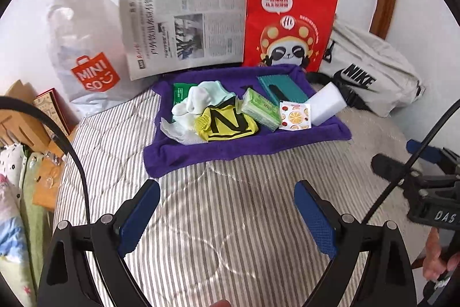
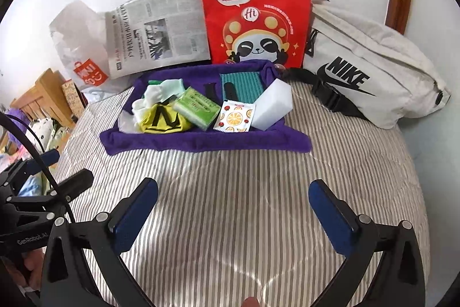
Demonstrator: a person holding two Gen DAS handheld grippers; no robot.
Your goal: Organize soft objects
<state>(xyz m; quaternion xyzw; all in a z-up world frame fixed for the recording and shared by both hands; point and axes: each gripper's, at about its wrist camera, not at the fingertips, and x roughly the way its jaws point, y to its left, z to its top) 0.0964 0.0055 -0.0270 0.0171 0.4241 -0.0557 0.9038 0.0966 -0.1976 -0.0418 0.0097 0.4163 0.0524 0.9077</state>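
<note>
A purple towel (image 1: 184,154) (image 2: 201,144) lies spread on the striped bed. On it sit pale socks (image 1: 198,102) (image 2: 158,94), a yellow cloth with black letters (image 1: 230,124) (image 2: 164,120), a green tissue pack (image 1: 260,110) (image 2: 198,107), a fruit-print packet (image 1: 294,115) (image 2: 235,117), a white sponge block (image 1: 327,105) (image 2: 273,102) and a teal cloth (image 1: 283,88) (image 2: 243,87). My left gripper (image 1: 227,209) hovers open over the bare sheet in front of the towel. My right gripper (image 2: 233,215) is open too, nothing between its blue pads. It also shows at the right edge (image 1: 422,163).
Against the white wall stand a white Miniso plastic bag (image 1: 86,59), a newspaper (image 1: 187,25) (image 2: 155,30) and a red paper bag with a panda (image 1: 287,22) (image 2: 256,16). A grey Nike waist bag (image 1: 371,71) (image 2: 371,68) lies at the right. Boxes and bedding (image 1: 23,140) crowd the left side.
</note>
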